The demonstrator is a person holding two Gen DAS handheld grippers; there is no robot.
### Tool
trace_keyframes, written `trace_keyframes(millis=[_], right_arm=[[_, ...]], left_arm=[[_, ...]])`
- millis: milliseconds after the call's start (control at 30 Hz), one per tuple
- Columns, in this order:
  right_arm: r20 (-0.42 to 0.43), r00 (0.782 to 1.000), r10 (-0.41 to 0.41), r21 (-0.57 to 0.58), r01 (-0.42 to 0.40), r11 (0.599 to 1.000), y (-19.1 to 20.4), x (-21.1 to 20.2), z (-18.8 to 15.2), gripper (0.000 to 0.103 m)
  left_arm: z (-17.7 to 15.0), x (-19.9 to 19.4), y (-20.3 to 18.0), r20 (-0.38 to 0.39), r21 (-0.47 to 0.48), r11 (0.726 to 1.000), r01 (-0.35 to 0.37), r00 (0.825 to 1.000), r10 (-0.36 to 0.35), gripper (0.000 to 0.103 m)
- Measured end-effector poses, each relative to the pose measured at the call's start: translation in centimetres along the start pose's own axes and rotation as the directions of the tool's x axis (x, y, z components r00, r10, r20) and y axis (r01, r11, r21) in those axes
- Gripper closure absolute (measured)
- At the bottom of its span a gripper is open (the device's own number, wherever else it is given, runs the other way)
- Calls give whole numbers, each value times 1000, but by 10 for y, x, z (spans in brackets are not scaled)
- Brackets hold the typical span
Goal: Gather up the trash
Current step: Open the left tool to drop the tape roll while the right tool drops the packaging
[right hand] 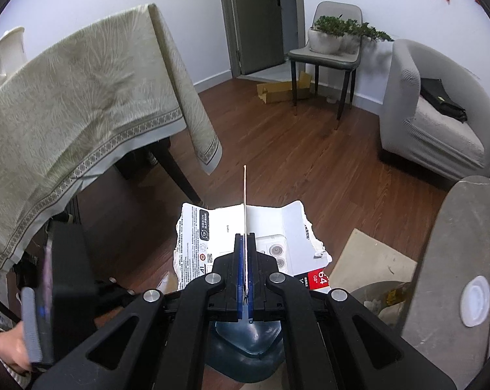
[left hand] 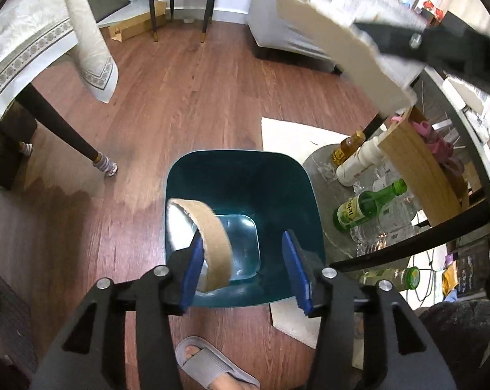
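While its blue pads stand wide apart, the left gripper (left hand: 243, 266) hangs over the teal bin (left hand: 306, 195), and a curled brown cardboard strip (left hand: 212, 237) lies against its left pad, above the bin's mouth. The right gripper (right hand: 245, 276) is clenched edge-on upon a torn printed carton piece (right hand: 232, 227). Beside the bin, on the wooden floor (left hand: 196, 97), lies a green glass bottle (left hand: 365, 208) among clear bottles.
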State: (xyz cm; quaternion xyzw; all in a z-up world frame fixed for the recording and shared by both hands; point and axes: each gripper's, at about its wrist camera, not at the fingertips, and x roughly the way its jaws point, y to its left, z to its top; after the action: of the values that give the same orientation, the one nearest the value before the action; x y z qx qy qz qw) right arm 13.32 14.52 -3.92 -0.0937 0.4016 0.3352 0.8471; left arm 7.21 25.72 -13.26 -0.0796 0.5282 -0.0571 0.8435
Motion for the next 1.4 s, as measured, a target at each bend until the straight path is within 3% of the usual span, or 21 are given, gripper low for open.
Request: trace_keyframes(millis=[100, 167, 267, 333, 433, 467, 500, 533, 567, 600, 933, 1100, 1167, 1400], right_arm=[[-10, 1000, 2, 2, -2, 1000, 2, 6, -1, 101], [-16, 1000, 2, 2, -2, 1000, 4, 9, -1, 101], [-26, 1000, 1, 2, -1, 1000, 4, 14, -2, 101], [-31, 1000, 0, 5, 1, 1000, 4, 16, -3, 101], [-38, 999, 2, 5, -2, 1000, 3, 19, -3, 101], [-41, 999, 4, 4, -4, 1000, 4, 20, -4, 101], [-44, 999, 5, 2, -5, 1000, 4, 20, -4, 101], [-48, 999, 4, 1, -4, 1000, 4, 22, -4, 101], [-53, 999, 5, 1, -5, 1000, 4, 23, -4, 101], [-57, 998, 6, 2, -6, 1000, 5, 25, -5, 101], [-151, 989, 3, 23, 1, 1000, -1, 61, -26, 101], [-205, 979, 3, 36, 4, 999, -2, 82, -41, 101], [-229, 973, 0, 34, 8, 999, -1, 90, -47, 101], [-321, 947, 17, 33, -7, 999, 4, 116, -71, 101]], left_arm=[[-2, 0, 1, -14, 5, 999, 36, 999, -36, 49], [-5, 4, -2, -40, 27, 998, 49, 998, -48, 42], [-11, 14, -10, -96, 66, 995, 76, 993, -69, 33], [-16, 25, -9, -163, 63, 994, 90, 983, -79, 34], [-16, 28, -3, -177, 34, 995, 94, 980, -87, 32], [-16, 26, -2, -171, 28, 994, 104, 980, -97, 24], [-16, 25, -3, -163, 28, 995, 100, 982, -94, 22], [-15, 23, -4, -158, 38, 994, 101, 983, -94, 29], [-16, 23, -6, -158, 50, 994, 100, 983, -91, 51], [-16, 24, -7, -164, 65, 995, 72, 985, -61, 59], [-14, 17, -2, -170, 67, 997, 38, 985, -26, 60], [-9, 1, -1, -117, 65, 998, 24, 993, -16, 61], [-7, -7, -3, -88, 76, 997, 13, 996, -6, 71], [3, -41, -7, 29, 75, 997, -18, 999, 16, 79]])
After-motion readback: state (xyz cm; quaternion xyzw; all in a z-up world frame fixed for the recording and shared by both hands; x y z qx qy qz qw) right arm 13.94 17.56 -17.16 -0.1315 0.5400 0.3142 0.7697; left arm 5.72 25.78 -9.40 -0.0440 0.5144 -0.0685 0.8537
